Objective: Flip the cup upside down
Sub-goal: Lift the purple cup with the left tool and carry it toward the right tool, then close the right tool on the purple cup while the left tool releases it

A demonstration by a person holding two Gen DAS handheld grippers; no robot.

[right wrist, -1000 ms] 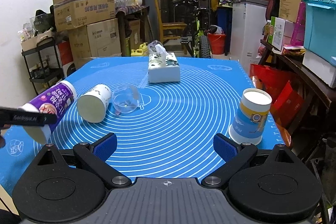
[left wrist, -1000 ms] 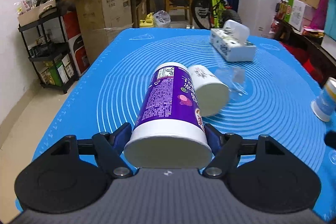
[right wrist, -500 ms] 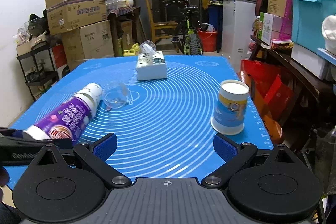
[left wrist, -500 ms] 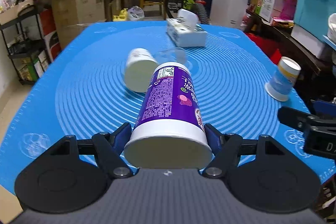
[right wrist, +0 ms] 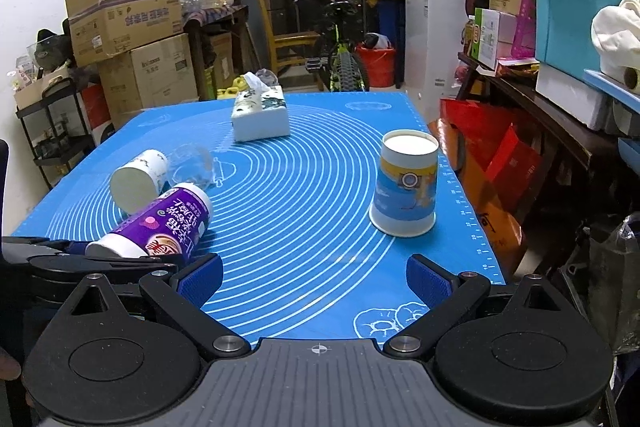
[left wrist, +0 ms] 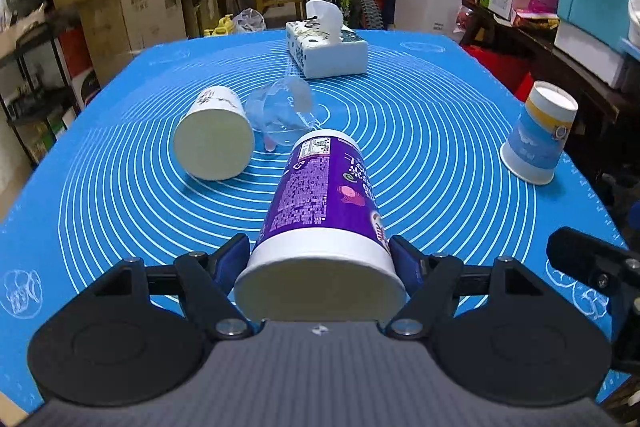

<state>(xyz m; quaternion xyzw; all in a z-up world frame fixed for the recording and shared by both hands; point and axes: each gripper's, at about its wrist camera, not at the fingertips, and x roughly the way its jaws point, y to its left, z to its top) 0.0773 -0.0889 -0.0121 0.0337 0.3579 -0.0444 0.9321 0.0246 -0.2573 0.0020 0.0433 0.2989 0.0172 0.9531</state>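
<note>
left gripper (left wrist: 320,259): clamped on the purple cup (left wrist: 324,203), one blue pad on each side of the wide rim end; the cup lies roughly horizontal, narrow base pointing away over the mat.
purple cup, side view: in the right wrist view the same cup (right wrist: 160,227) sits low at the near left part of the mat, tilted, base end toward the white cup; whether it touches the mat cannot be told.
right gripper (right wrist: 314,283): fingers spread wide, nothing between the pads, held over the near edge of the mat.
cups, count: four in all. one purple, held. one white cup (left wrist: 214,139) on its side, mouth toward the left camera. one clear plastic cup (left wrist: 284,115) on its side, just beside the white one. one blue and yellow cup (right wrist: 406,183) standing mouth down on the right part of the mat, well apart from the others.
tissue box (left wrist: 326,49): one, at the far middle of the mat, a tissue sticking up from it.
mat (left wrist: 420,131): one, blue with white concentric rings, covering the table top.
</note>
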